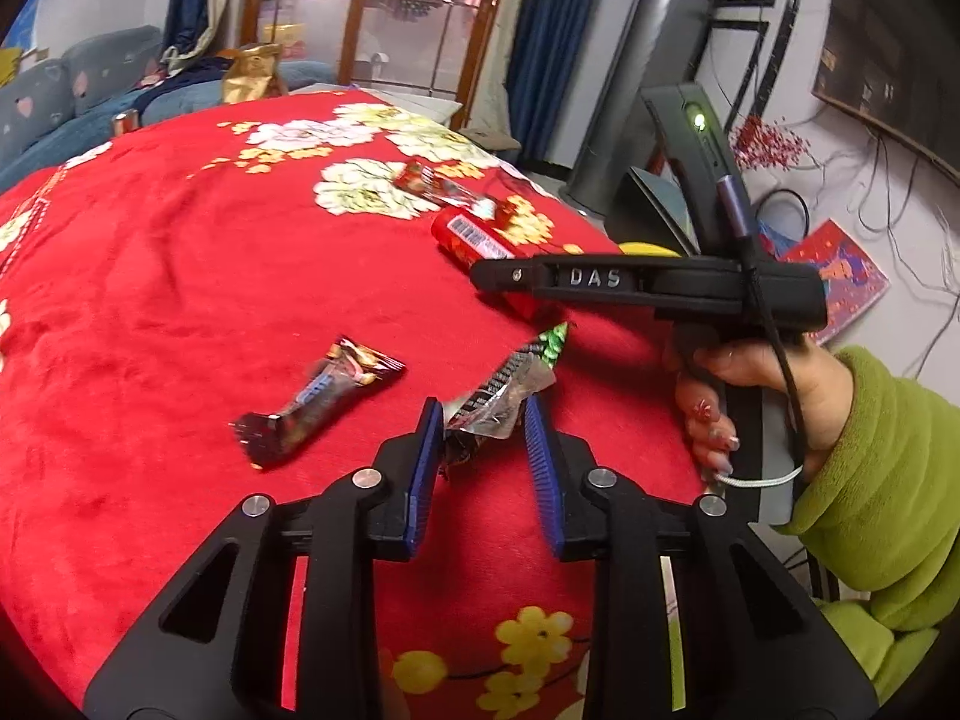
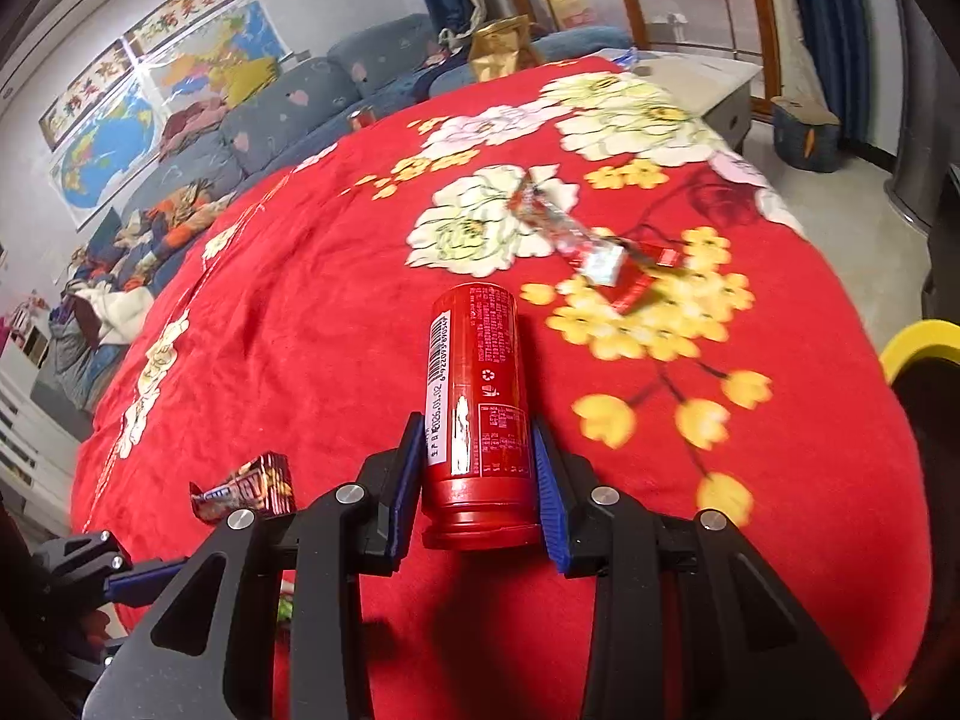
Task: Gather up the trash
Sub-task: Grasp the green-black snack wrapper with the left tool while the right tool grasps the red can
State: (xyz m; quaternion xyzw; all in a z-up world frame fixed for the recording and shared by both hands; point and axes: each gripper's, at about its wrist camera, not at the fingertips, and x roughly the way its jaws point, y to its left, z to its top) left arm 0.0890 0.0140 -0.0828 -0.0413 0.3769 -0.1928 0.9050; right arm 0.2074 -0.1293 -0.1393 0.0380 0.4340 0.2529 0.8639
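Jaws of the right gripper (image 2: 474, 456) pinch the red can (image 2: 477, 414) (lying flat); left gripper (image 1: 483, 435) jaws spread around a wrapper (image 1: 507, 387).

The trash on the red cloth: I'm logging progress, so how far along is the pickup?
Nothing looks binned yet. In hand: the right claw brackets the lying red can, its pads at the sides; the left claw is open around the green-tipped wrapper, touching only one pad. Left: the dark candy wrapper and the red-and-silver wrapper still lie on the cloth.
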